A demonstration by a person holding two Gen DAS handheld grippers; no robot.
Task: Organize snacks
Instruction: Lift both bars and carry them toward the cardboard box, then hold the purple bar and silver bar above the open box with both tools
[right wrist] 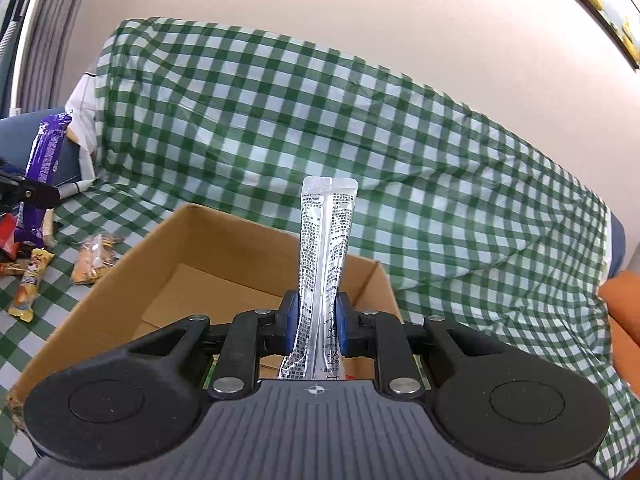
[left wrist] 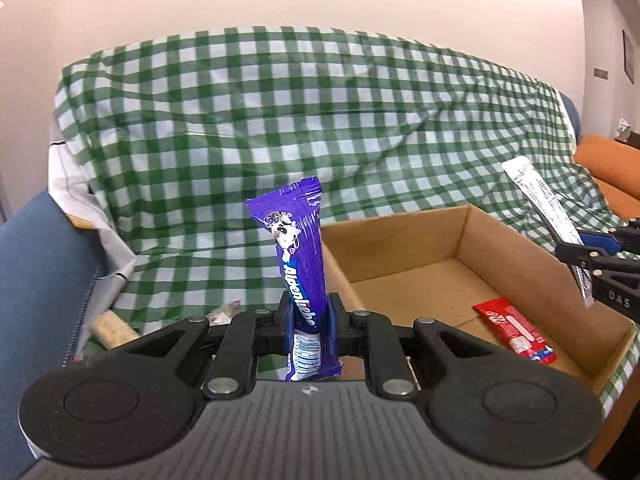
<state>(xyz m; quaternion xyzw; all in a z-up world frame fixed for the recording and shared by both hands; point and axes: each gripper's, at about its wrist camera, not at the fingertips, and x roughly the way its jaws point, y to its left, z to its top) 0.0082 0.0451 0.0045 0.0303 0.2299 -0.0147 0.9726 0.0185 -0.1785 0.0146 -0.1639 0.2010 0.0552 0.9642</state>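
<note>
My left gripper (left wrist: 310, 316) is shut on a purple Alpenliebe candy pack (left wrist: 298, 256), held upright just left of an open cardboard box (left wrist: 400, 240). A red snack packet (left wrist: 516, 334) lies on the box floor. My right gripper (right wrist: 316, 320) is shut on a silver printed stick sachet (right wrist: 326, 248), held upright above the box (right wrist: 168, 248). The right gripper with its sachet (left wrist: 540, 200) shows at the right edge of the left wrist view. The left gripper's purple pack (right wrist: 46, 152) shows at the far left of the right wrist view.
A green-and-white checked cloth (left wrist: 280, 120) covers the sofa seat and back. Several loose snack packets (right wrist: 92, 260) lie on the cloth left of the box, and a beige snack (left wrist: 114, 330) too. An orange cushion (left wrist: 608, 164) sits at the right; a blue armrest (left wrist: 36, 280) at the left.
</note>
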